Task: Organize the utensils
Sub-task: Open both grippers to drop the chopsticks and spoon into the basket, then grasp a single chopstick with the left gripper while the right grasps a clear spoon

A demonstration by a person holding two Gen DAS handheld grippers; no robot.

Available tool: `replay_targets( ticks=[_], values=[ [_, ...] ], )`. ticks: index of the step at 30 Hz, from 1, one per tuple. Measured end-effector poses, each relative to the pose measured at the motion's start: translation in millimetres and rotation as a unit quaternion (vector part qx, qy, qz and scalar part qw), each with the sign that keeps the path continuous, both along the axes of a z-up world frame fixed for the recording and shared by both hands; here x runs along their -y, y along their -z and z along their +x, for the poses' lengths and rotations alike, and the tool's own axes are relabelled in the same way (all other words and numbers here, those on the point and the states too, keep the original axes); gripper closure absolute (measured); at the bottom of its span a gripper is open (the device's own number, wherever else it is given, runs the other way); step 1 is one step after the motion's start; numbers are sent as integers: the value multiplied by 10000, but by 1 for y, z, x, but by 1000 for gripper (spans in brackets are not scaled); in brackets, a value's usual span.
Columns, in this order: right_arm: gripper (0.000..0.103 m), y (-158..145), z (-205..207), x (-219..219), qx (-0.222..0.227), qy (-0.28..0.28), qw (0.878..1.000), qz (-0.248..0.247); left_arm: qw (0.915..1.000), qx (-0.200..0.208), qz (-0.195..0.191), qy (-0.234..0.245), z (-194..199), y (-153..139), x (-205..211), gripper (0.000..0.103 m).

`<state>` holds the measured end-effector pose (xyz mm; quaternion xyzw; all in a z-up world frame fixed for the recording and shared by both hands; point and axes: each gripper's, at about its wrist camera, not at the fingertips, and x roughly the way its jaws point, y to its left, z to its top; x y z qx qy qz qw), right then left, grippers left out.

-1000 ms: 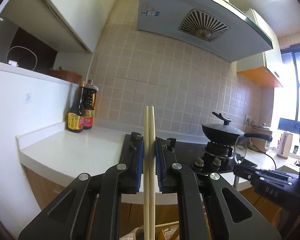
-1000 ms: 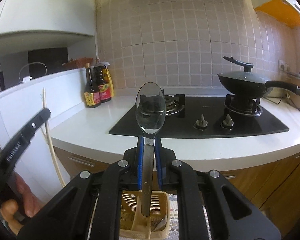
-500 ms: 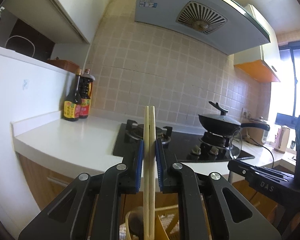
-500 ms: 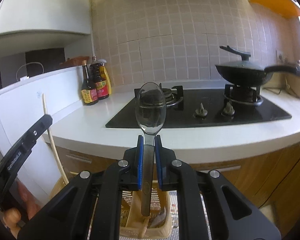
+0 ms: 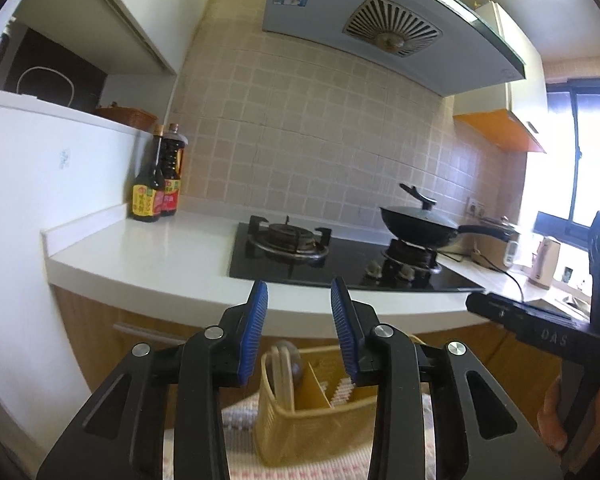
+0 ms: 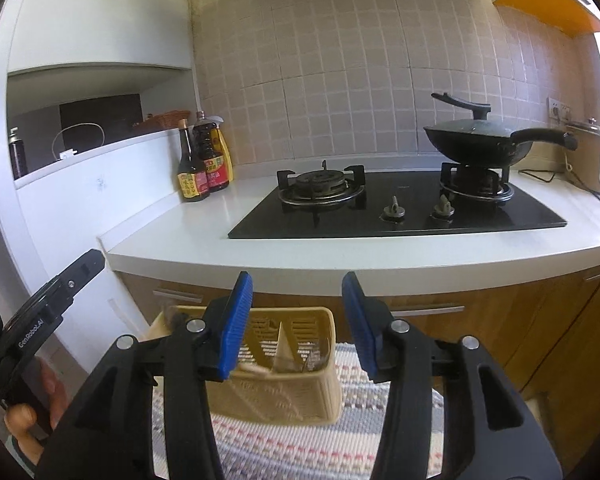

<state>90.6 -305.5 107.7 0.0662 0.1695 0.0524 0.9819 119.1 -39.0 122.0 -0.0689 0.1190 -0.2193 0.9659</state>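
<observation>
A yellow slotted utensil basket [image 5: 312, 416] stands on a striped mat below both grippers. A pair of pale chopsticks [image 5: 278, 376] stands in its left compartment, with a dark rounded utensil head just behind them. My left gripper [image 5: 299, 292] hovers above the basket; its jaws are opening and nothing is between the blue pads. My right gripper [image 6: 297, 280] is also opening with nothing between its pads, above the same basket [image 6: 292, 396]. Blurred utensil ends [image 6: 256, 369] show inside the basket. Each gripper appears at the edge of the other's view, the left gripper [image 6: 52, 300] and the right gripper [image 5: 540, 324].
A white countertop [image 6: 188, 236] carries a black gas hob [image 6: 400, 208], a lidded wok [image 6: 480, 140], sauce bottles [image 6: 200, 168] and a rice cooker [image 6: 592, 160]. Wooden cabinet fronts [image 6: 480, 320] stand behind the basket. The striped mat [image 6: 300, 444] lies under it.
Both grippers went from shut to open. The chopsticks left the left gripper and the spoon left the right one; both now sit in the basket. Both hands drew back from the counter.
</observation>
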Motion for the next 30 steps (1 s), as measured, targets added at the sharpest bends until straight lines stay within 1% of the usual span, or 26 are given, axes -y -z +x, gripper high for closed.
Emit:
replay_targets(
  ticks=[2, 4, 6, 7, 8, 9, 11, 12, 14, 15, 16, 17, 18, 19, 20, 21, 22, 23, 24, 25, 28, 30],
  values=[
    [60, -8, -13, 0, -125, 48, 9999, -24, 9998, -130, 113, 62, -12, -7, -4, 69],
    [60, -13, -23, 0, -316, 28, 9995, -8, 9988, -381, 270, 174, -22, -10, -7, 68],
    [60, -13, -32, -1, -665, -51, 9978, -16, 9965, -641, 422, 318, -31, -7, -10, 68],
    [60, -10, -36, -3, -866, -124, 9962, -29, 9950, -785, 514, 339, -35, -4, -11, 66],
    [60, -7, -39, -4, -1022, -192, 9946, -47, 9929, -989, 563, 338, -41, 2, -14, 62],
    [60, -1, -43, -7, -1289, -283, 9912, -101, 9903, -1211, 546, 402, -45, 10, -17, 61],
    [60, 19, -49, -14, -1952, -464, 9795, -186, 9775, -1865, 606, 776, -52, 35, -18, 60],
    [60, 29, -51, -17, -2254, -588, 9723, -189, 9676, -2217, 721, 966, -56, 50, -18, 60],
    [60, 57, -56, -27, -2885, -881, 9531, -256, 9504, -2712, 1027, 1126, -61, 75, -16, 61],
    [60, 70, -60, -33, -3133, -1019, 9436, -325, 9383, -3010, 1206, 1201, -64, 91, -15, 62],
    [60, 82, -62, -38, -3354, -1133, 9345, -366, 9296, -3212, 1285, 1272, -66, 102, -16, 62],
    [62, 97, -65, -44, -3620, -1224, 9232, -409, 9179, -3464, 1361, 1378, -67, 115, -17, 63],
    [67, 108, -68, -48, -3797, -1274, 9153, -420, 9053, -3714, 1422, 1494, -69, 129, -17, 64],
    [68, 121, -70, -52, -4001, -1340, 9057, -405, 8969, -3863, 1498, 1546, -68, 137, -18, 65],
    [68, 135, -72, -56, -4213, -1399, 8952, -389, 8913, -3946, 1571, 1586, -69, 144, -18, 71],
    [70, 145, -74, -59, -4324, -1389, 8900, -418, 8838, -4038, 1669, 1674, -70, 152, -17, 73],
    [70, 153, -76, -61, -4394, -1374, 8865, -461, 8779, -4111, 1743, 1730, -70, 158, -16, 76],
    [70, 158, -76, -63, -4448, -1375, 8837, -484, 8704, -4216, 1848, 1748, -70, 166, -15, 77],
    [71, 164, -76, -66, -4514, -1363, 8805, -497, 8664, -4276, 1904, 1737, -70, 171, -15, 77],
    [72, 168, -76, -68, -4564, -1337, 8781, -520, 8645, -4300, 1933, 1744, -70, 174, -15, 78],
    [75, 180, -73, -71, -4686, -1261, 8728, -520, 8628, -4310, 1979, 1752, -70, 180, -15, 78],
    [75, 184, -71, -71, -4710, -1145, 8730, -537, 8624, -4300, 2045, 1719, -70, 182, -11, 78]
  ],
)
